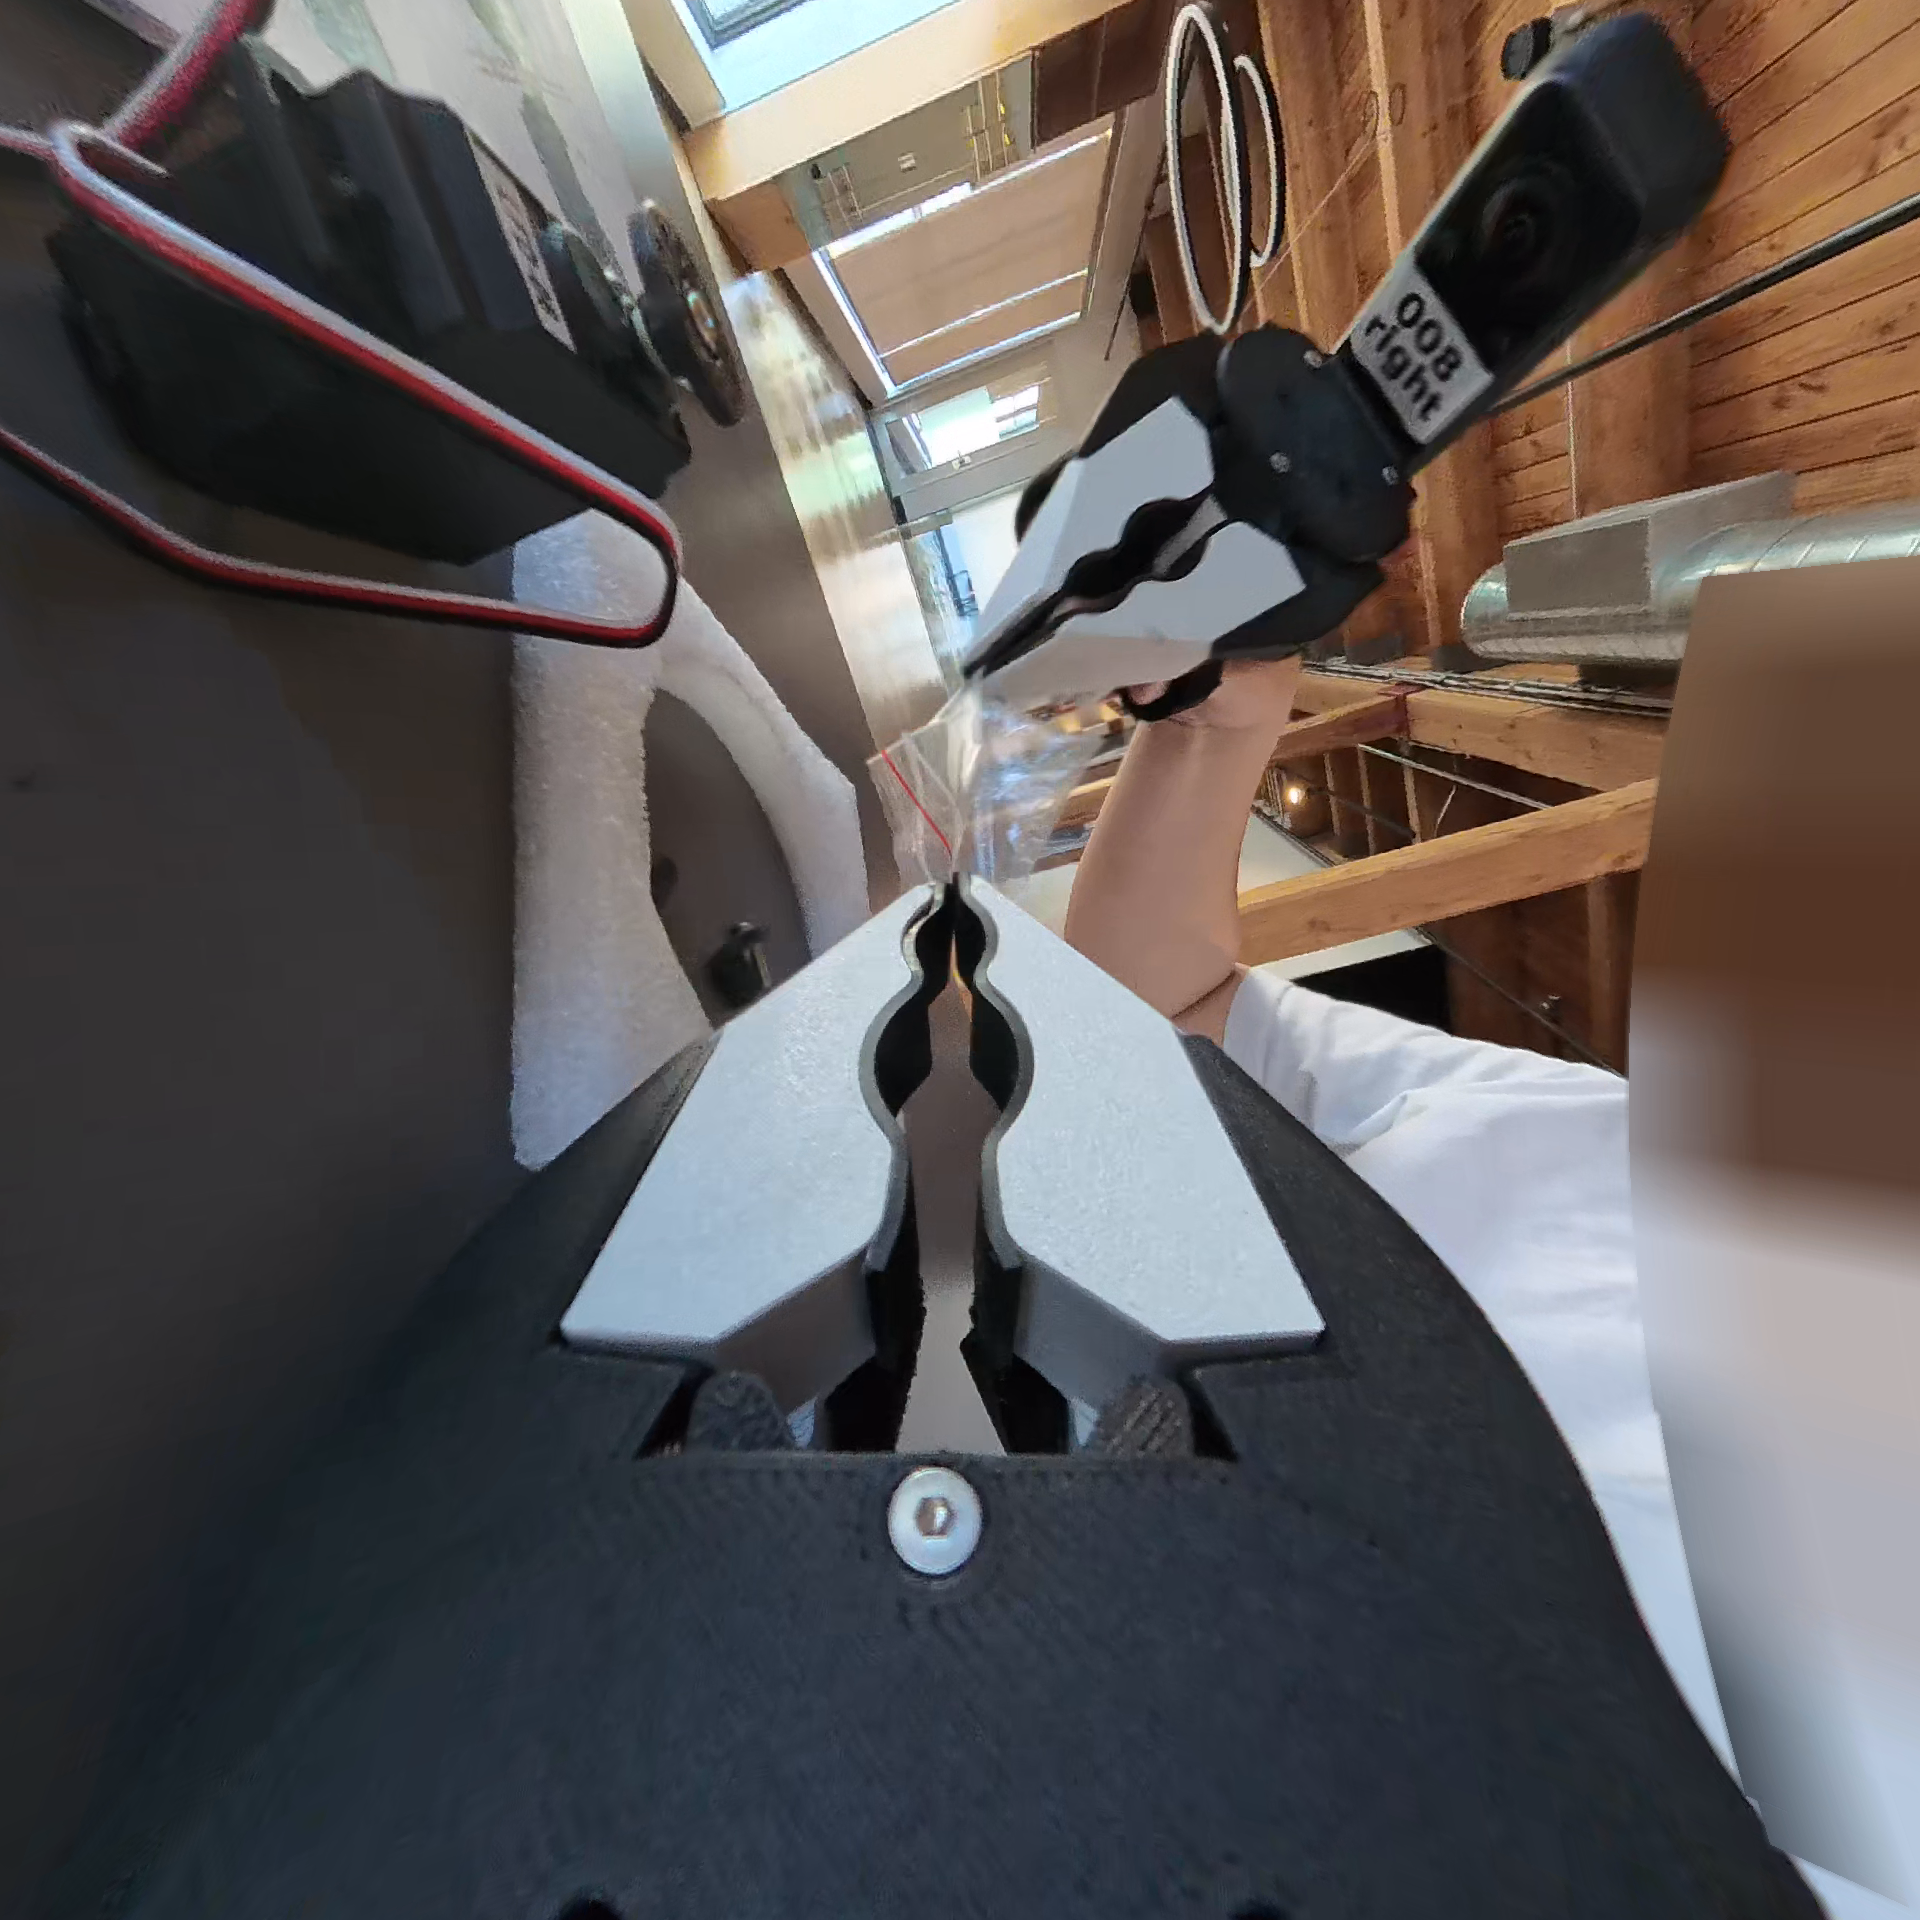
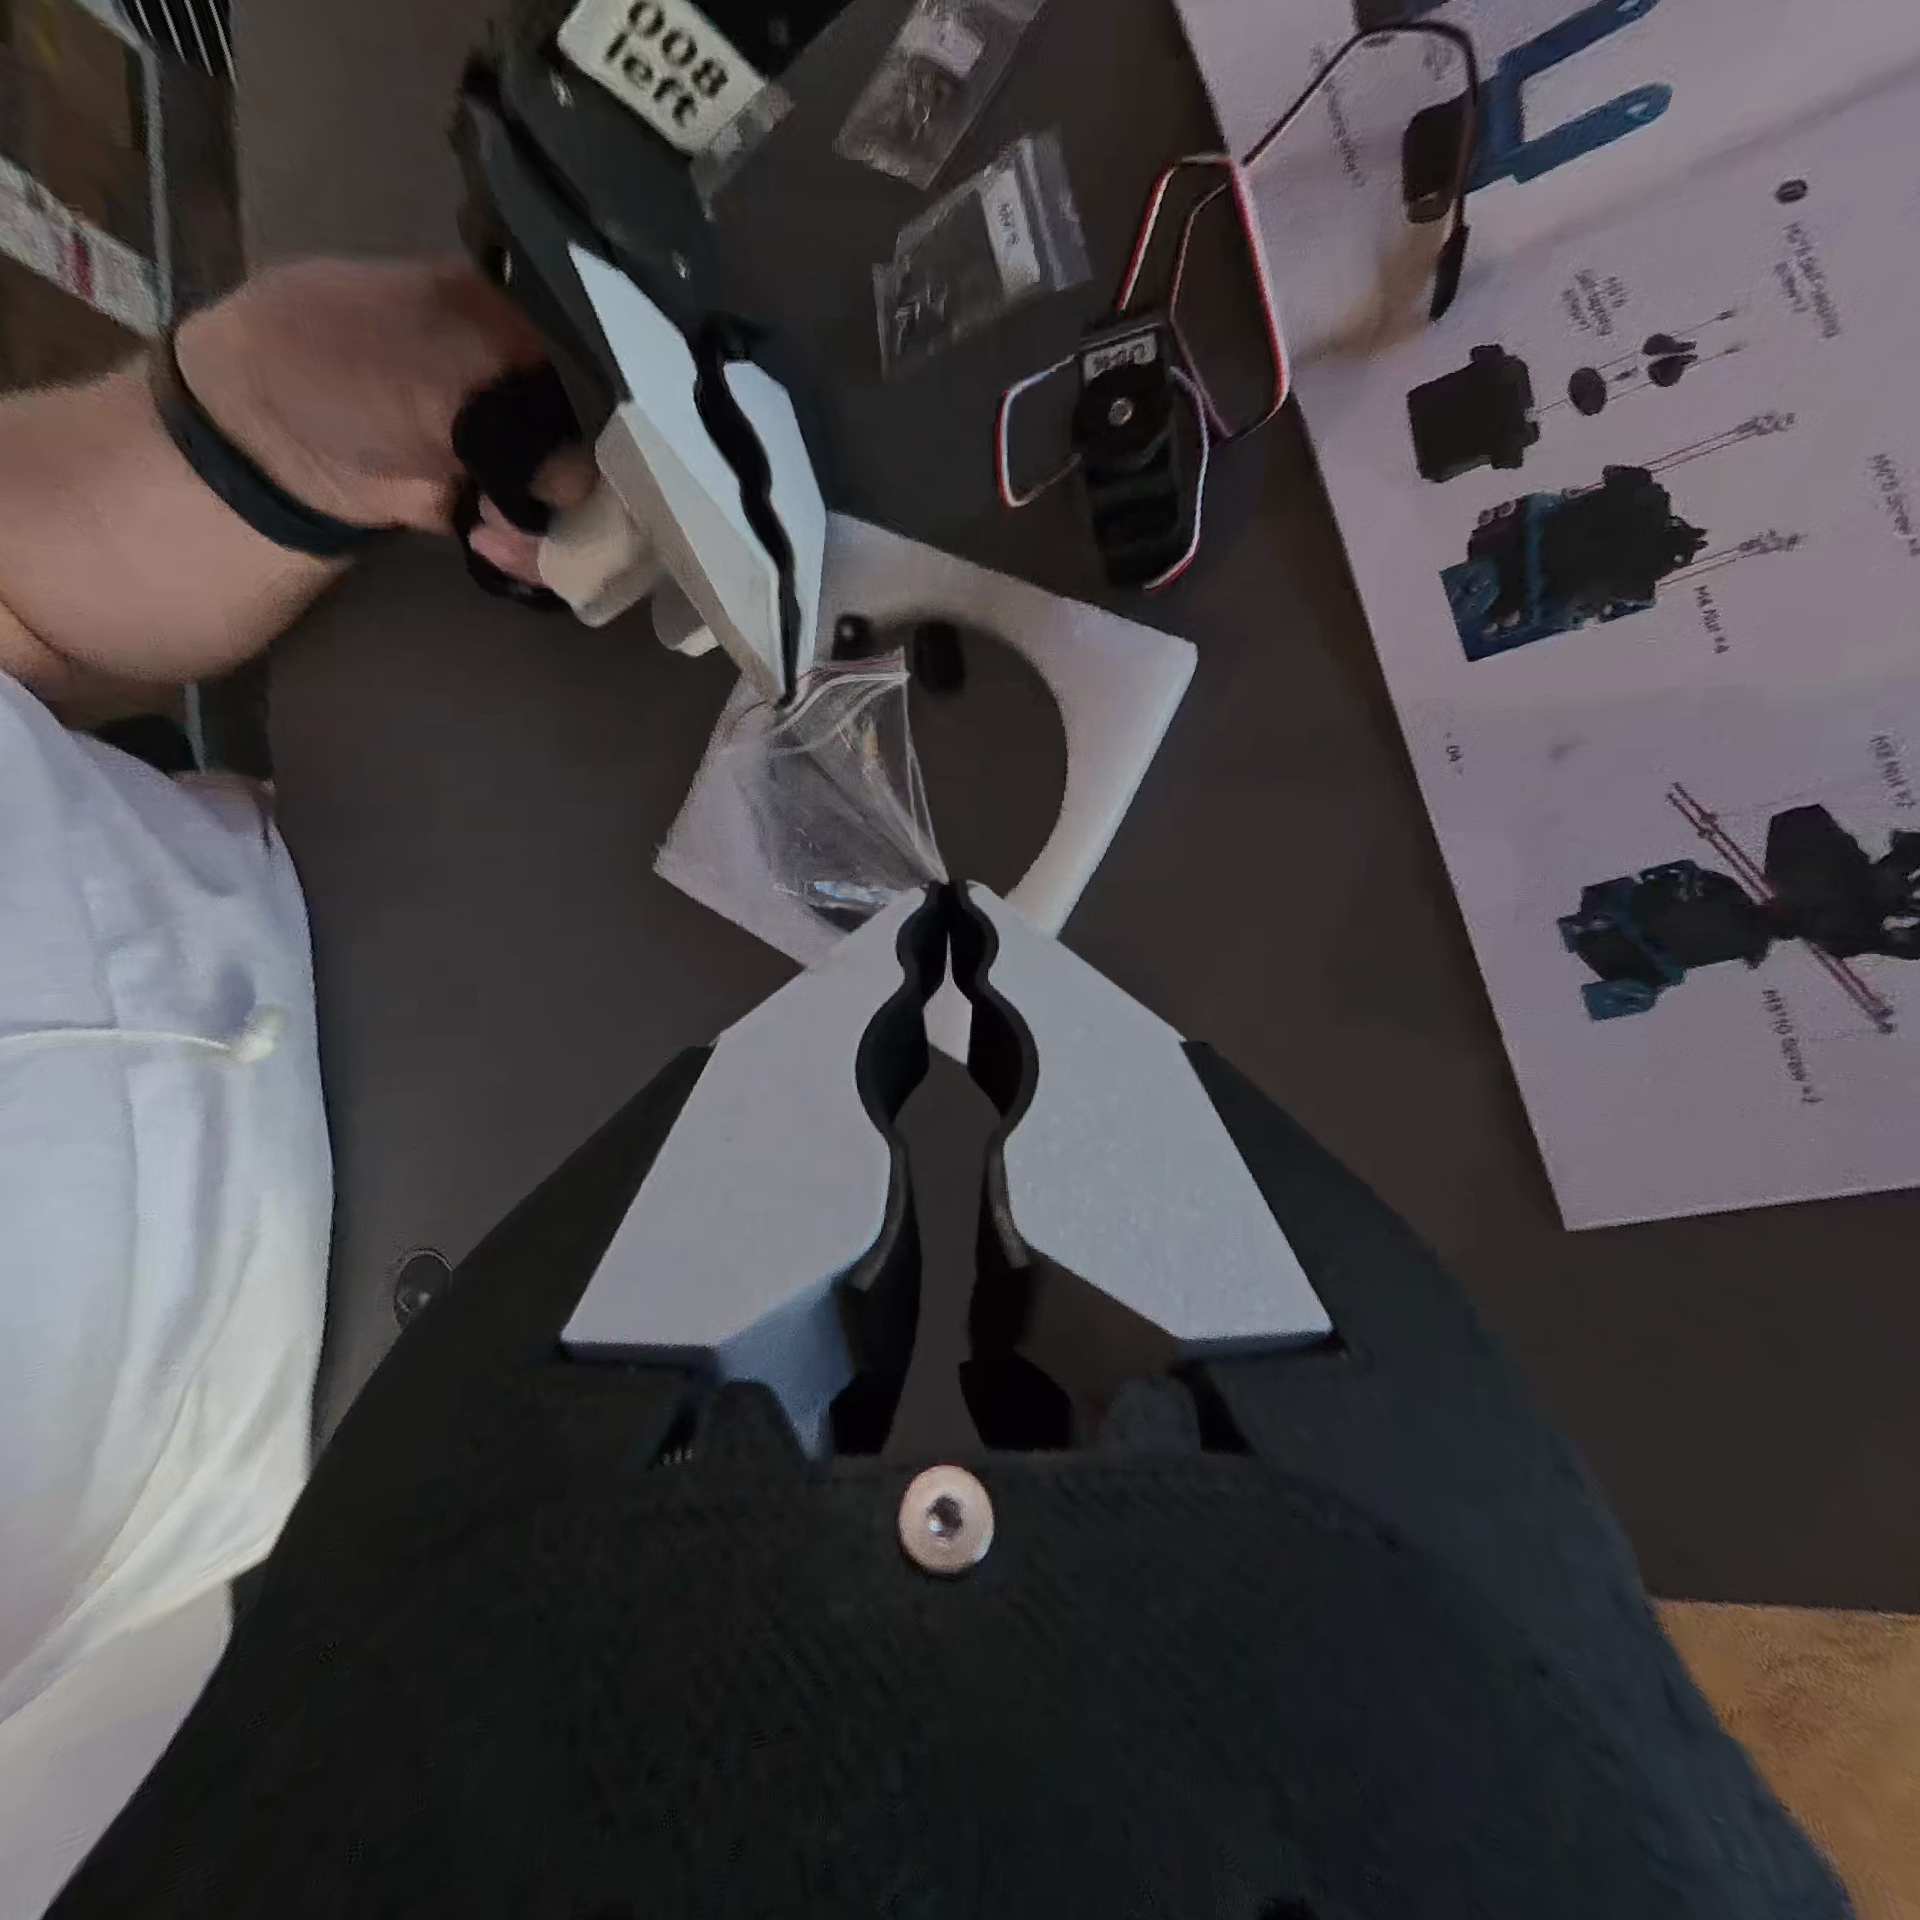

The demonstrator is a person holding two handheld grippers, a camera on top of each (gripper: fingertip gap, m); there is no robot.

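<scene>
A small clear bag (image 2: pixel 831 790) is being pinched, frame centre, between the clamped left gripper (image 1: pixel 951 885) and right gripper (image 2: pixel 943 888) (above white foam (image 2: pixel 1101 686)); tearing is being risked by opposing pull.

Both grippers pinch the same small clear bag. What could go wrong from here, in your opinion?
1. The left gripper and right gripper each hold only a thin edge of the clear bag, so the film may slip out or tear.
2. The bag hangs over the white foam piece and dark table; if it opens, the small dark contents could spill and scatter.
</scene>
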